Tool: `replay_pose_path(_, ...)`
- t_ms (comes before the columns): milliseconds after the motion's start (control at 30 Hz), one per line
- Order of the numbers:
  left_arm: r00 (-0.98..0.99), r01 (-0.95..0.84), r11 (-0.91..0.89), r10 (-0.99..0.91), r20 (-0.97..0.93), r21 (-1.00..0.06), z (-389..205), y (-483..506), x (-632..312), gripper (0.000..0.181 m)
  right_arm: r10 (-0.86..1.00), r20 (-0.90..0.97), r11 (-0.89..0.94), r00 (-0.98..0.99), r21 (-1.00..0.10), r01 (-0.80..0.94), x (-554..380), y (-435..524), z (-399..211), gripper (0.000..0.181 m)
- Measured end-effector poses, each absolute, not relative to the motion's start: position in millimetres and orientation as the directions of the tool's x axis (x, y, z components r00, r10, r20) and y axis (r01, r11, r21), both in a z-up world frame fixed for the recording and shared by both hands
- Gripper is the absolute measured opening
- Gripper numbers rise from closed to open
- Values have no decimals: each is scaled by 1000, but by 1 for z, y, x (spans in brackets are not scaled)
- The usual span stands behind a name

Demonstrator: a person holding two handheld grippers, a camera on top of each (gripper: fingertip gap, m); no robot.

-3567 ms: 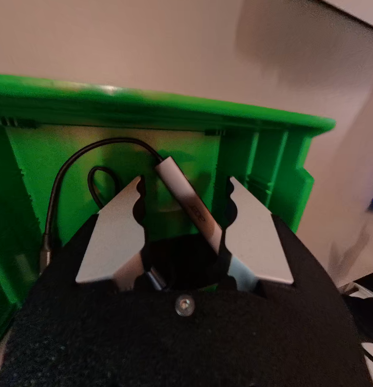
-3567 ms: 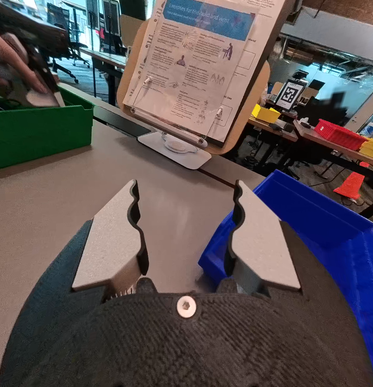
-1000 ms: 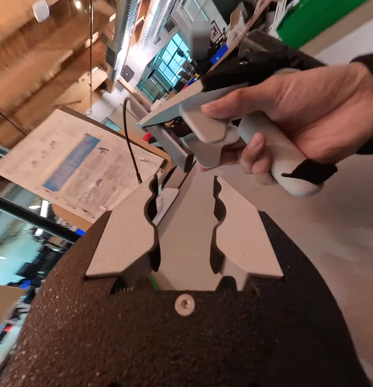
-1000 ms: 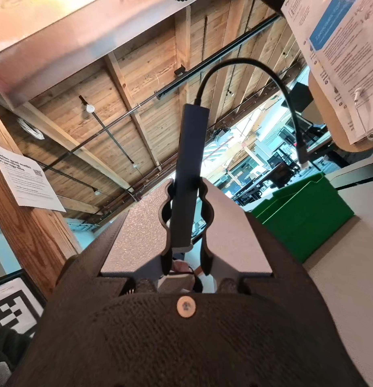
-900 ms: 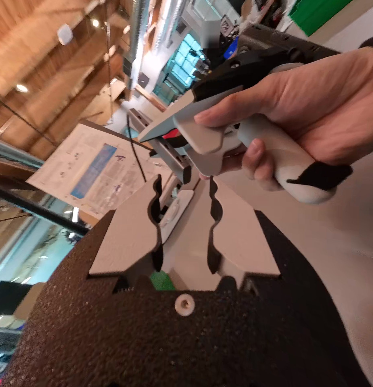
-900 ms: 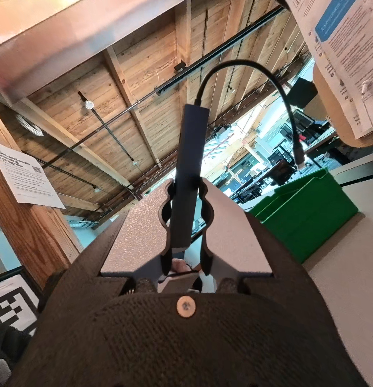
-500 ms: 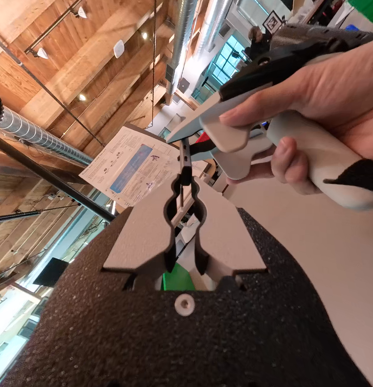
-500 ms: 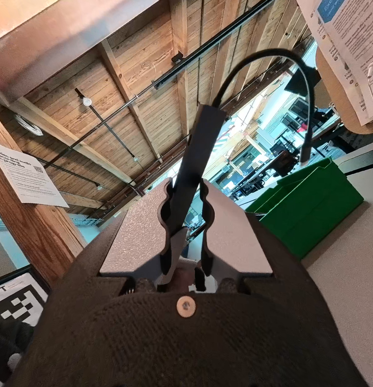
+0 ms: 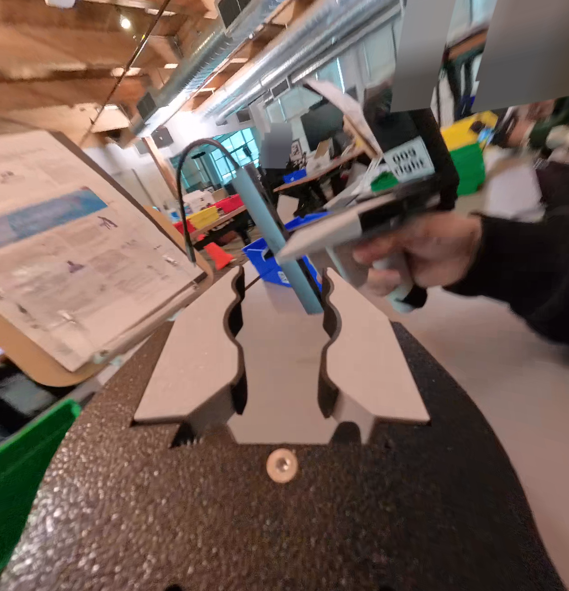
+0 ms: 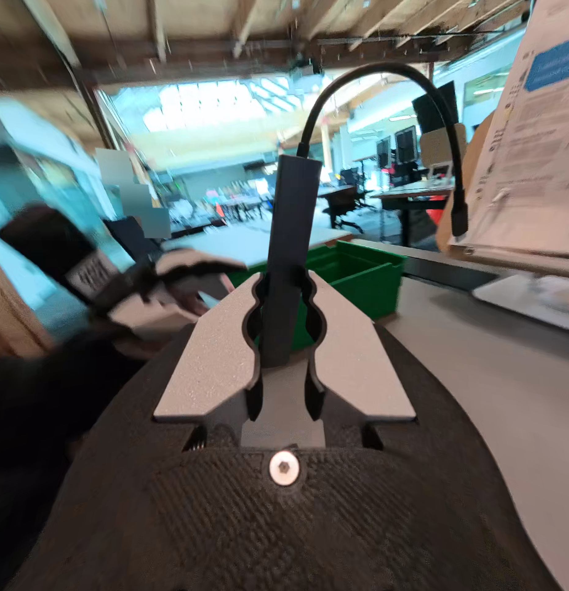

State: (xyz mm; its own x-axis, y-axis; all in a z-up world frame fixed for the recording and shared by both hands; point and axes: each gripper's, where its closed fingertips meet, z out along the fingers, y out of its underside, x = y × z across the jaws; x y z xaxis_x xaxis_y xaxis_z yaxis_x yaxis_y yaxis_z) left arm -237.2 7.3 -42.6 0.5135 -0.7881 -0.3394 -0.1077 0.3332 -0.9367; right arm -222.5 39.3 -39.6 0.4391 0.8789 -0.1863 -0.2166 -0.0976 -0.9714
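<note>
My right gripper (image 10: 284,275) is shut on a slim dark grey USB hub (image 10: 291,243) and holds it upright above the grey table (image 10: 468,367). The hub's short black cable (image 10: 388,72) arcs over to the right and ends in a hanging plug (image 10: 460,217). My left gripper (image 9: 281,271) is open and empty, just short of the hub's lower end (image 9: 304,294). In the left wrist view the right gripper (image 9: 283,252), held by a hand (image 9: 420,252), grips the hub (image 9: 267,230) across its middle. The left gripper (image 10: 180,287) shows blurred at the left of the right wrist view.
A green bin (image 10: 356,278) stands on the table behind the hub; its corner (image 9: 21,463) is by my left gripper. A blue bin (image 9: 270,265) lies beyond the hub. A document stand (image 9: 84,256) with a printed sheet (image 10: 532,144) stands at the table's back.
The hub went from my left gripper in the green bin to my right. In the last half second my left gripper opened and drew back from it. Both views tilted down from the ceiling.
</note>
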Motion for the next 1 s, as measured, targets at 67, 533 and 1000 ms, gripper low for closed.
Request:
replay_pose_path(67,494,-30,225,-844,-210,-974,-33,11,-242,50,882,-30,3,471,-998,-68,-225,35,-48,22)
replay_pose_path(533,307,-6,48,-951,-47,-999,-56,6,-239,20,901,309,234,304,-937,260,-255,10,-94,27)
replay_pose_path(1000,-64,692,-171,-982,176,-702,2,-14,-277,20,968,-69,43,239,-899,-436,-265,-7,-26,59)
